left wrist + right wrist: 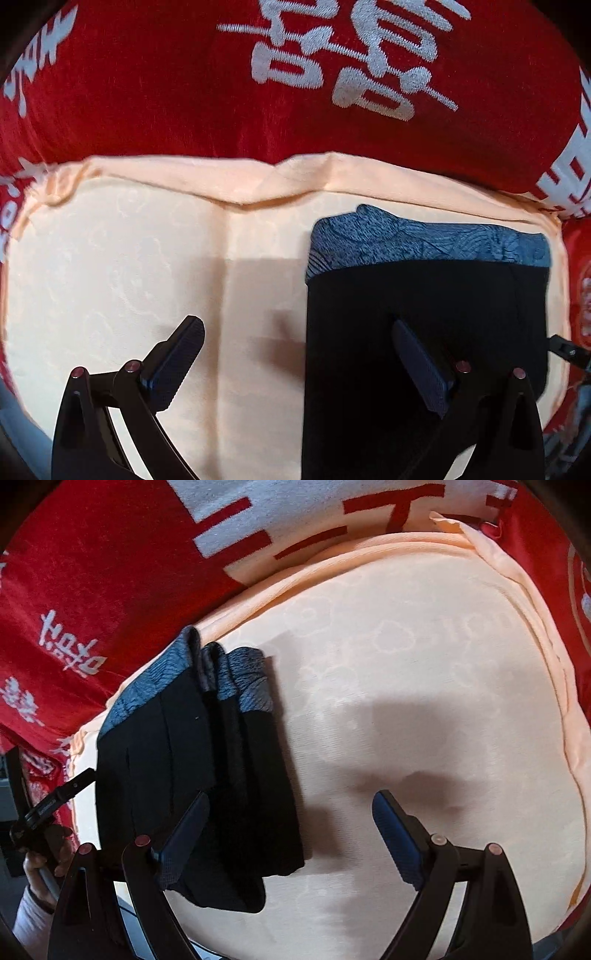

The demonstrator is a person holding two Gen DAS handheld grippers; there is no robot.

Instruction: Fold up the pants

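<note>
Red fabric [147, 92] patterned with white characters is seen beyond and around a pale peach cloth [110, 258] spread flat as the working surface; whether a bed or a worktop lies beneath cannot be told. On that cloth, the pants [424, 314], black with a mottled blue-grey waistband [424, 240], are shown already gathered into a compact, roughly rectangular bundle. In the right wrist view several layers are seen stacked one over another, their waistband edges lined up at the far end, while a looser flap hangs out at the near end, close to the tongs.

The left tongs [299, 334] are held wide apart above the surface, one finger over bare cloth and the other over the black fabric; nothing is gripped. The right tongs [291, 805] are likewise spread wide and empty, the bundle lying to their left with one finger above its near edge. A person's hand [40, 864] on the other tool's handle is glimpsed at the lower left of the right wrist view.

The folding is judged to be nearly or wholly complete, with perhaps only the near flap left to be tidied. No containers are shown in either view.
</note>
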